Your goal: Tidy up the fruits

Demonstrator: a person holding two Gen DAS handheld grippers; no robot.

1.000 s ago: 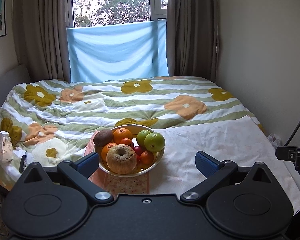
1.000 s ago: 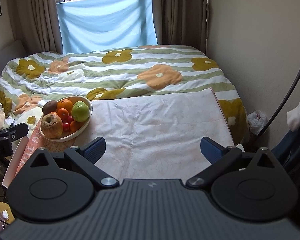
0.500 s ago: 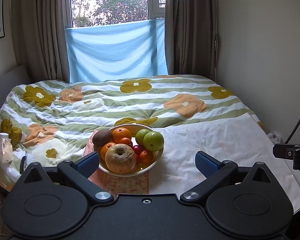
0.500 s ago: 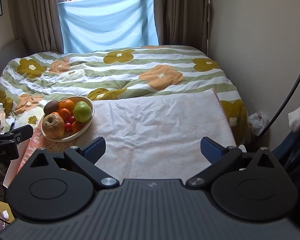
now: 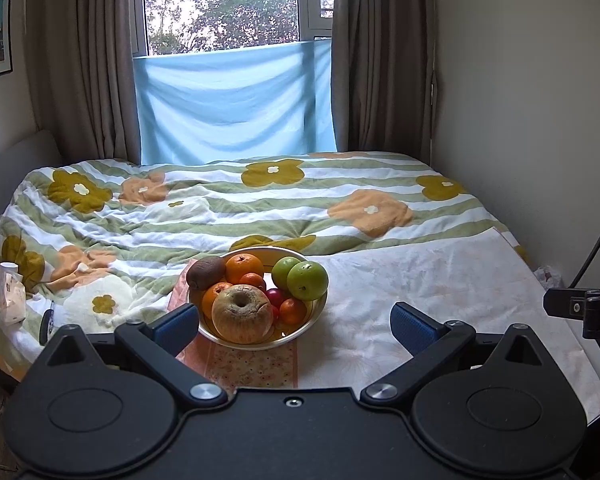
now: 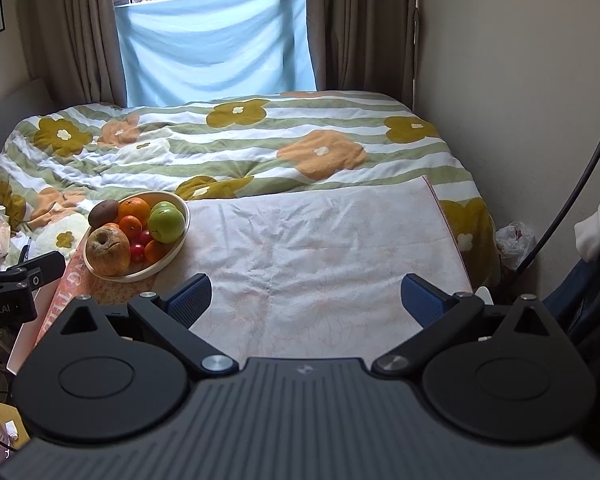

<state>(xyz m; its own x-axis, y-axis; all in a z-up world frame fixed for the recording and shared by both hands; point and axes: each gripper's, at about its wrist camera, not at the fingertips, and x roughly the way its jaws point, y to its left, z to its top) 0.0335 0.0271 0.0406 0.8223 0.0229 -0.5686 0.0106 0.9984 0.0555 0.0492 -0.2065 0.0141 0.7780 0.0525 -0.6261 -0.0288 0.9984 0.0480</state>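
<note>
change since earlier: both views are shifted slightly; fruit is unmoved.
left wrist: left tongs (image 5: 294, 322) are spread wide, empty; fruits (image 5: 256, 292) are piled in bowl (image 5: 314, 316) on the bed.
right wrist: right tongs (image 6: 306, 298) are spread, empty, over pale cloth (image 6: 320, 248).
progress: fits sorted or unsorted.

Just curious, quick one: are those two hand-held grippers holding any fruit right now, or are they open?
Left hand-held gripper: open, holding nothing, just short of the fruit bowl.
Right hand-held gripper: open, holding nothing, over the pale cloth.
</note>
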